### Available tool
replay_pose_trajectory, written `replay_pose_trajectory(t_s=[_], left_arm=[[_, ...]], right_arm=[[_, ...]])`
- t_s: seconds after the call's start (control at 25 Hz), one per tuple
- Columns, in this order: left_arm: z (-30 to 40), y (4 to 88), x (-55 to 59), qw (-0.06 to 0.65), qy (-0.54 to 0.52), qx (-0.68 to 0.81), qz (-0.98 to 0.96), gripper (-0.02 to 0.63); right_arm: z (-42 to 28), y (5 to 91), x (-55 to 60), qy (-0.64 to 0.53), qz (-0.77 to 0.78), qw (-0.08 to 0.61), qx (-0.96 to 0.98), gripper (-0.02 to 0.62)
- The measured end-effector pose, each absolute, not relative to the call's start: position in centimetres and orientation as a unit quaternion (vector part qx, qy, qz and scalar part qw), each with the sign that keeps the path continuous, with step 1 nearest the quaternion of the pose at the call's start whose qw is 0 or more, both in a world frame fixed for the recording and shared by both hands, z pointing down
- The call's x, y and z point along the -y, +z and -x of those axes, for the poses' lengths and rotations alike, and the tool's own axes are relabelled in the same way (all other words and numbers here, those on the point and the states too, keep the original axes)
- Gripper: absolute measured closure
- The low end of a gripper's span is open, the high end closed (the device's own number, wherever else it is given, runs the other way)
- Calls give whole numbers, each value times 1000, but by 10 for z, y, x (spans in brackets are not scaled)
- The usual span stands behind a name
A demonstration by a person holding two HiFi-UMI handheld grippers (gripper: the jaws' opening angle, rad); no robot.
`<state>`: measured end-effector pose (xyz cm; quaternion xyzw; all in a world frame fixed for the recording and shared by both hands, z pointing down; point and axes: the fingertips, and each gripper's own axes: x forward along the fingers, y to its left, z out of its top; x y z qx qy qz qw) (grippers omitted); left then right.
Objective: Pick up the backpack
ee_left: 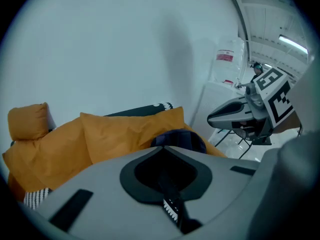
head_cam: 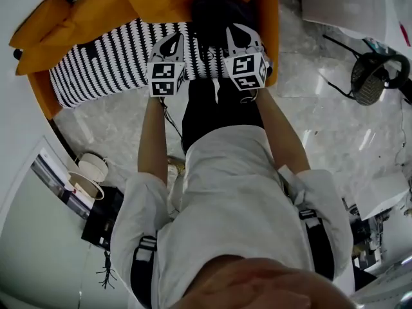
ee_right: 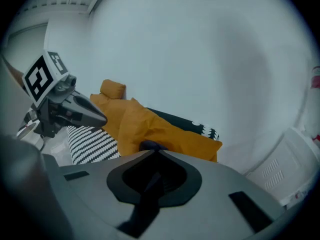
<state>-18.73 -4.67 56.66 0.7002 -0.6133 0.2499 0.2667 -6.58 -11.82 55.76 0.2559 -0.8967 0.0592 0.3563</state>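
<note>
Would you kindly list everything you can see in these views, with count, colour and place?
backpack: one, dark navy, on the orange cover, just ahead of both grippers
orange cover: one, orange, draped over the seat by the white wall
striped cushion: one, black and white, on the seat left of the backpack
fan: one, black, on the floor at the right
floor: pale marble, around the seat
left hand-held gripper: one, grey with marker cube, jaws shut, empty
right hand-held gripper: one, grey with marker cube, jaws shut, empty
person's shirt: one, white, lower centre
</note>
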Motion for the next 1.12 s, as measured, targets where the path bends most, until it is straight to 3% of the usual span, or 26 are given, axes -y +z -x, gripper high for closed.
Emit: replay_pose_trajectory(t_s=[0.96, 1.0, 1.04, 1.12], left_arm=[[174, 670, 157, 214, 393, 415, -792, 592], [173, 672, 159, 210, 397, 409, -794, 592], [173, 673, 159, 207, 401, 402, -797, 588], [171, 678, 159, 209, 406, 382, -804, 501]], right_arm=[[56, 627, 161, 97, -318, 430, 839, 548], [57, 629, 162, 100, -317, 432, 839, 522], [59, 631, 162, 103, -314, 435, 837, 453], [62, 637, 163, 109, -309, 442, 835, 410]])
